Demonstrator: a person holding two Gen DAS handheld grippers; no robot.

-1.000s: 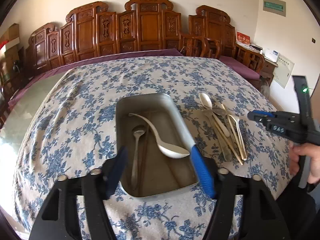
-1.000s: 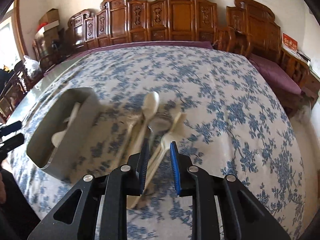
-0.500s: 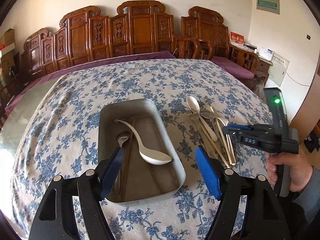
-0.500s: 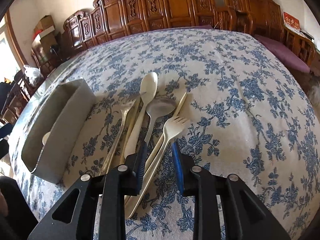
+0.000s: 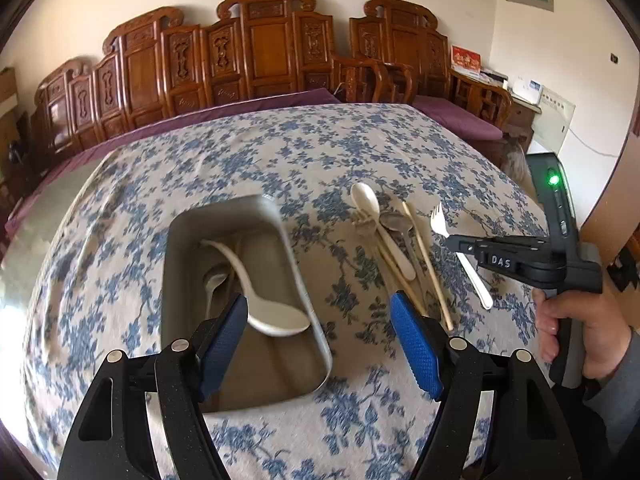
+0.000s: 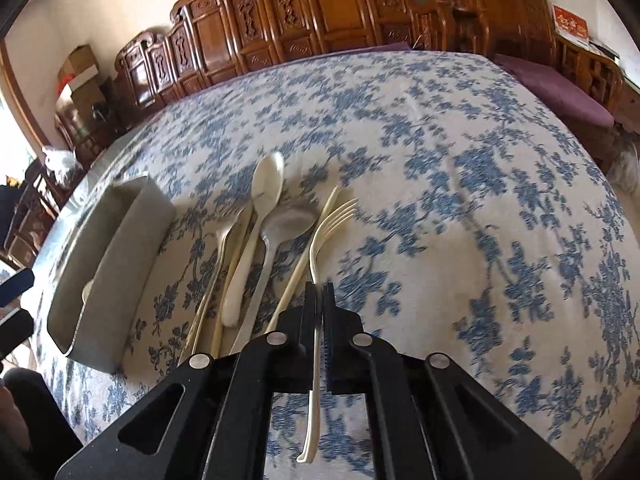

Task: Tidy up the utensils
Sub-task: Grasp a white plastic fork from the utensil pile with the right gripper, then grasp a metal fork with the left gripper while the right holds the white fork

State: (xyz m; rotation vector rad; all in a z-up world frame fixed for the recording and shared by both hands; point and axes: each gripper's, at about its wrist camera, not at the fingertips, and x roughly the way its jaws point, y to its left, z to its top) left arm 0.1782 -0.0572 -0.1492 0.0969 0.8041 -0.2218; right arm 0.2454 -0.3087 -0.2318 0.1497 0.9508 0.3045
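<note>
My right gripper (image 6: 319, 292) is shut on the handle of a cream plastic fork (image 6: 332, 220), tines pointing away. In the left wrist view the right gripper (image 5: 452, 240) holds that fork (image 5: 438, 222) just right of the utensil pile. On the cloth lie a white spoon (image 6: 264, 200), a metal spoon (image 6: 288, 220), a metal fork (image 6: 224, 236) and chopsticks (image 6: 296, 272). A metal tray (image 5: 296, 264) holds a white ladle spoon (image 5: 272, 316) and a metal spoon (image 5: 214, 280). My left gripper (image 5: 318, 312) hangs open over the tray's near right corner, nothing between its fingers.
The table wears a blue-flowered cloth (image 5: 280, 152). Carved wooden chairs (image 5: 272, 48) line its far side, with purple cushions beyond the right edge. A person's hand (image 5: 576, 328) grips the right gripper's handle at the right.
My right gripper has closed on the cream fork's handle and drawn the fork out to the right of the pile. The left gripper has drifted right, staying open over the tray.
</note>
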